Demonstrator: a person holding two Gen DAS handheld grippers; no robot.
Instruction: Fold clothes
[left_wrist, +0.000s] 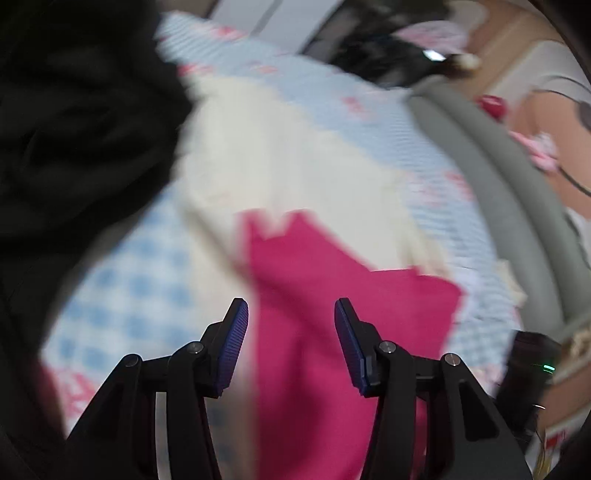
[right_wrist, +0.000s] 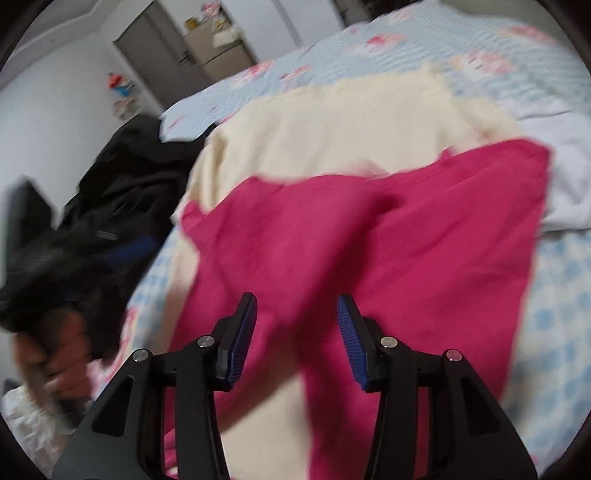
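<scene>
Lying on the blue checked bedspread (right_wrist: 554, 325), your magenta garment (right_wrist: 369, 240) was spread loosely over a cream cloth (right_wrist: 332, 125), wrinkled and blurred, with no readable writing. Your left gripper (left_wrist: 291, 317) and right gripper (right_wrist: 297, 314) both hovered above it, jaws parted, gripping nothing.

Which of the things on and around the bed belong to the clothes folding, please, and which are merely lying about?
For the job:
- pink garment, spread on top
- cream garment, lying under it
- black clothing, heaped beside them
- left gripper and right gripper, both open above the pink garment

Lying about:
- checked bedspread
- white bedding
- cabinet by the wall
</scene>
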